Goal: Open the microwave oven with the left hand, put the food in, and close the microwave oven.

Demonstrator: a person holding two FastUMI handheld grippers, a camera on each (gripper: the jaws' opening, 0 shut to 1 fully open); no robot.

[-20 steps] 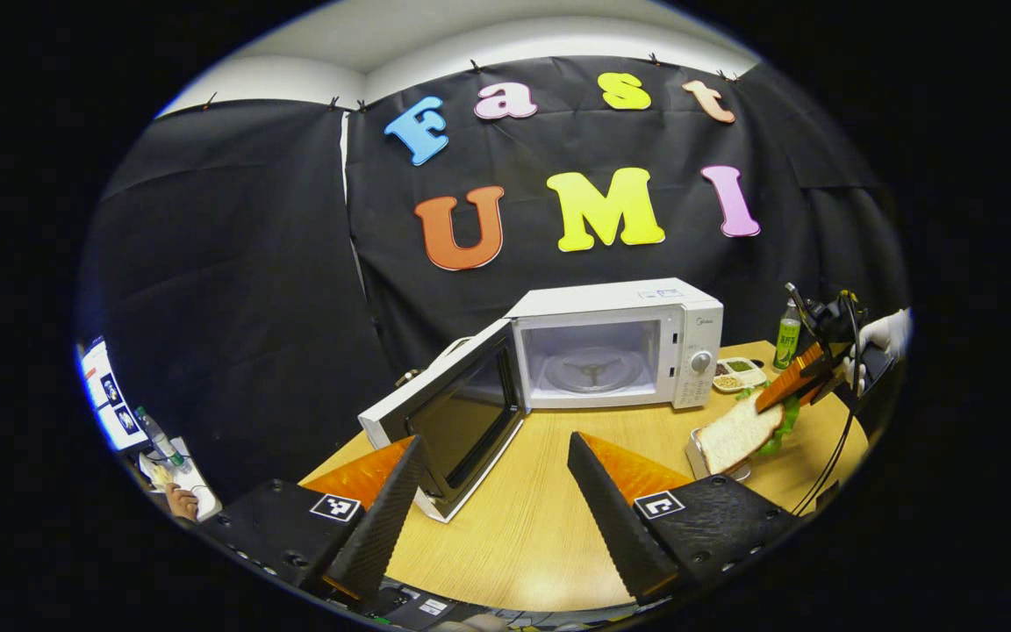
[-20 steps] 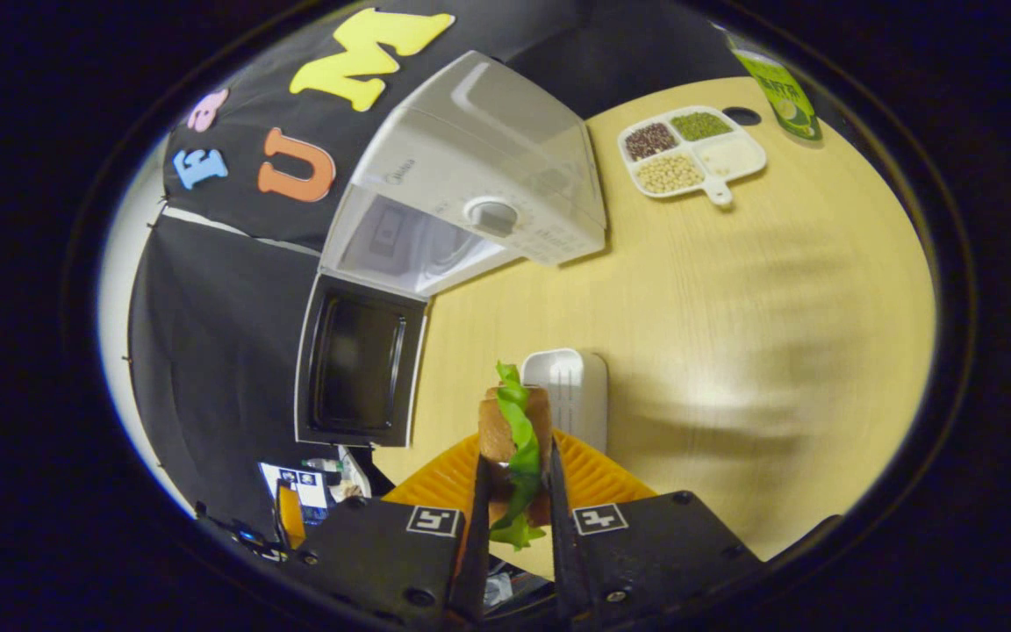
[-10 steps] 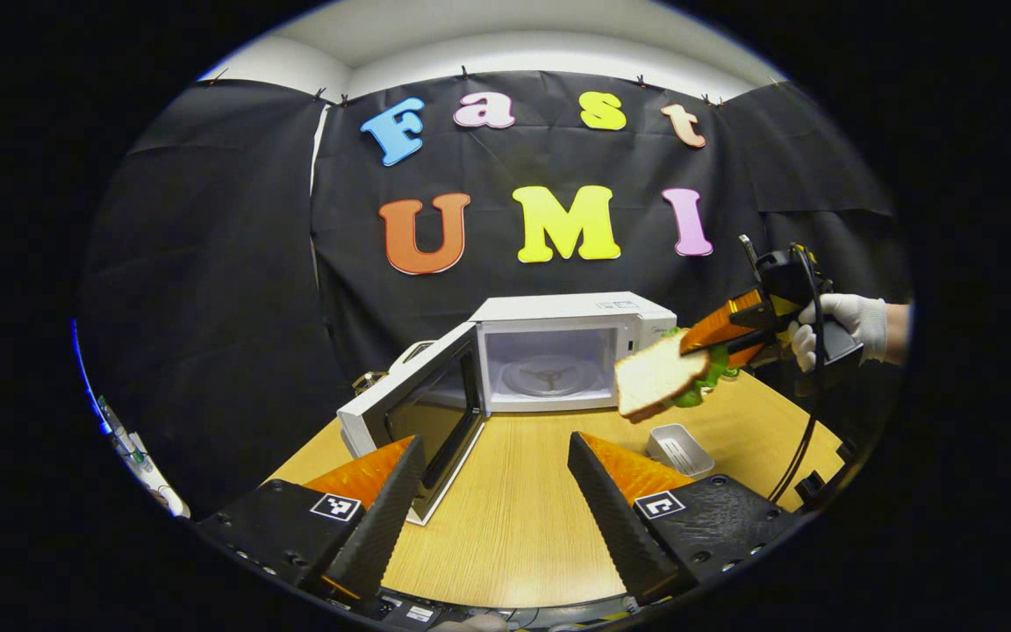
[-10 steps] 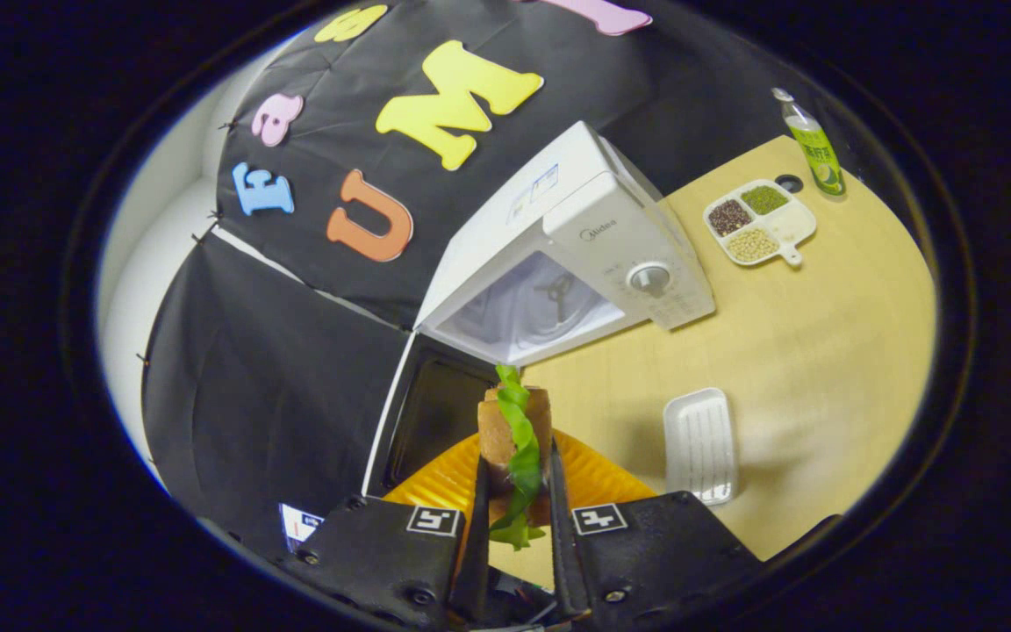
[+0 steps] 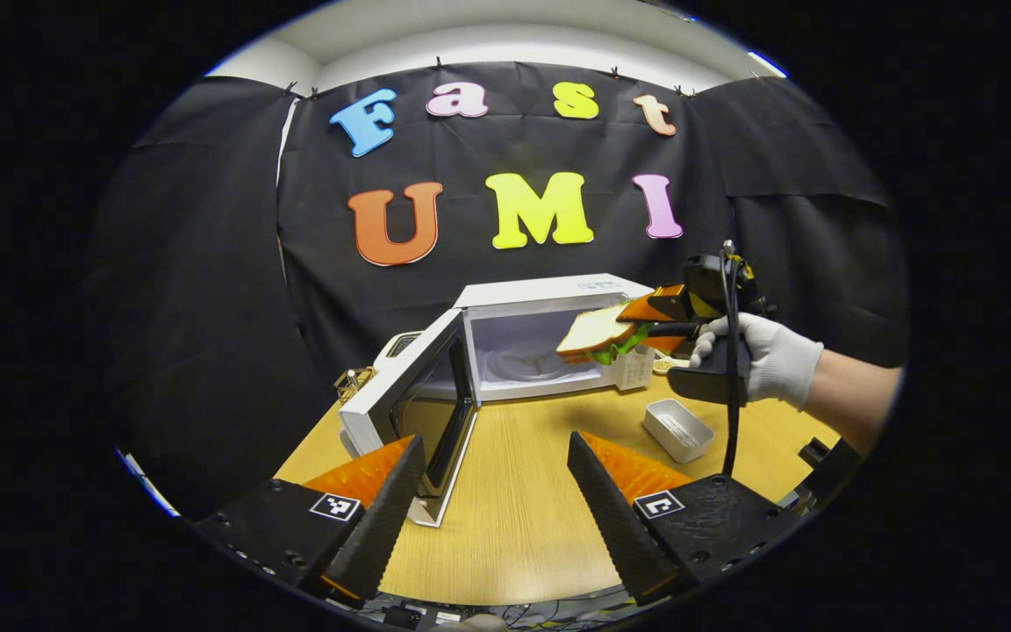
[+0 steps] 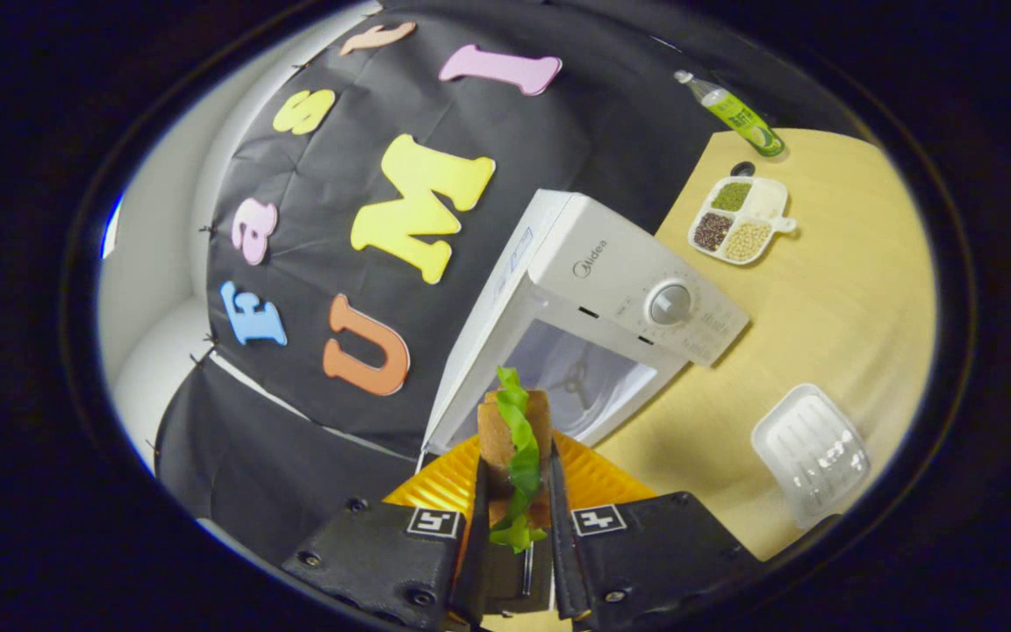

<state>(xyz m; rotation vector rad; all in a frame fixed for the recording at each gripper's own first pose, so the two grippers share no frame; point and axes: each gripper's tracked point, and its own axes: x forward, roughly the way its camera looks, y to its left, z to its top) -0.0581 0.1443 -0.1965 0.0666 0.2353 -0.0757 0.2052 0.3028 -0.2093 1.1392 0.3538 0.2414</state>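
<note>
The white microwave [image 5: 549,294] [image 6: 611,272] stands at the back of the wooden table with its door [image 5: 422,399] swung wide to the left. A sandwich [image 5: 598,333] [image 6: 514,439] of bread and green lettuce is held edge-on in my right gripper [image 6: 514,478], whose fingers press both sides. In the left gripper view that gripper [image 5: 637,326], in a gloved hand [image 5: 764,355], holds the sandwich right at the oven's mouth. My left gripper [image 5: 492,491] hangs open low over the table, in front of the door, holding nothing.
An empty white tray [image 5: 679,430] [image 6: 811,452] lies on the table [image 5: 514,491] right of the oven. A divided dish of beans [image 6: 738,219] and a green bottle [image 6: 734,112] sit farther back right. A cable [image 5: 727,386] hangs from the right gripper.
The right gripper has carried the sandwich up off the white tray and leftward to the microwave's opening. The left gripper stayed open and drew back slightly.
</note>
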